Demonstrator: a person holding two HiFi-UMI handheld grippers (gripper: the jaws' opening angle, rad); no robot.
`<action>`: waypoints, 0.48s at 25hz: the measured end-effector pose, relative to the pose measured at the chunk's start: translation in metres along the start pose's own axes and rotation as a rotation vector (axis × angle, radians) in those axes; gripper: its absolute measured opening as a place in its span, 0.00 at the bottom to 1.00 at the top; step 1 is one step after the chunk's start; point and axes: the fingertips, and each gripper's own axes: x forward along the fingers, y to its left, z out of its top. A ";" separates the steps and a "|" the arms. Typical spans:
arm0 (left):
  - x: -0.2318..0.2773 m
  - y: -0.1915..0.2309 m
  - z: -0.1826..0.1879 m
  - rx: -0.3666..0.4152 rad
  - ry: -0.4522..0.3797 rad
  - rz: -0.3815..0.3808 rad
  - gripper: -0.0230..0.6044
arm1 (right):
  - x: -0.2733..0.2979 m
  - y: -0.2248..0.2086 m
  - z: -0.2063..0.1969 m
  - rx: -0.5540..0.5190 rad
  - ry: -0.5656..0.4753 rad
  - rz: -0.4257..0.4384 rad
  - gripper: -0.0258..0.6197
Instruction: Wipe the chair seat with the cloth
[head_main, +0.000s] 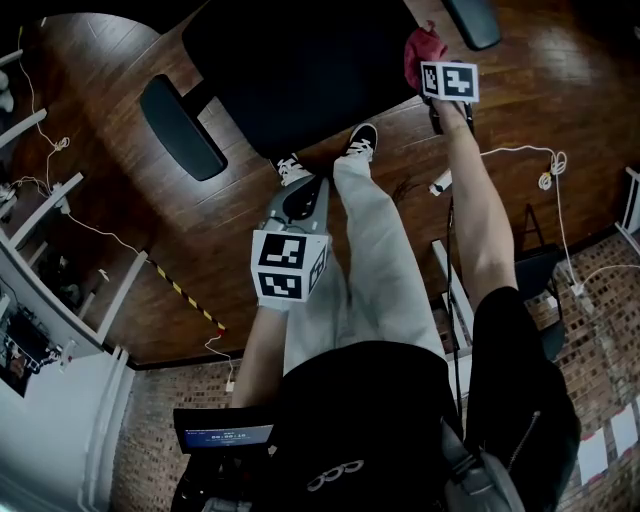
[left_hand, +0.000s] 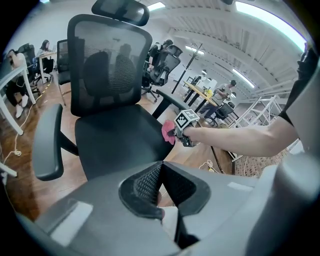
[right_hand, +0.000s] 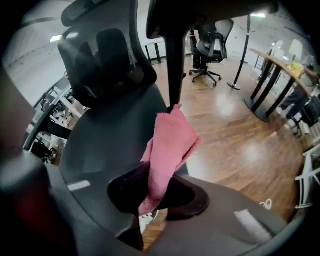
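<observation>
1. Left armrest (head_main: 182, 127): stands out from the seat's left side, well apart from both tools.
2. Left tongs (left_hand: 160, 186): pressed together with nothing between them. They hang near the person's legs, short of the seat's front edge, and point at the chair.
3. Chair seat (head_main: 290, 70): black and bare, directly ahead of the person's shoes (head_main: 325, 155). Nothing lies on its middle.
4. Cloth (right_hand: 167, 145): pink and bunched, at the seat's right edge, beneath the right armrest post (right_hand: 174, 60). Its free end stands up from the grip. The views do not settle whether it touches the seat.
5. Right tongs (right_hand: 159, 192): pinching the lower end of the cloth, with the right arm stretched out toward the chair.
6. Step in hand (judgement): the cloth is being brought to the seat at its right side, and most of the seat appears unwiped.
7. Next move (judgement):
   - Lower the right tongs until the cloth's free end lies flat on the seat.
   - Draw it leftward across the seat with steady downward pressure, keeping clear of the armrest post.
   - The left tongs may steady the chair, which could roll or swivel under the push.
</observation>
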 end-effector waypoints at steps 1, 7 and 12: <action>-0.001 -0.002 -0.001 0.001 -0.003 -0.002 0.03 | -0.006 -0.012 -0.001 -0.007 0.003 -0.055 0.16; -0.010 0.002 -0.014 -0.015 -0.013 -0.001 0.03 | -0.018 -0.032 -0.019 -0.237 0.112 -0.310 0.15; -0.022 0.012 -0.026 -0.036 -0.018 0.010 0.03 | 0.003 0.033 -0.029 -0.347 0.112 -0.243 0.15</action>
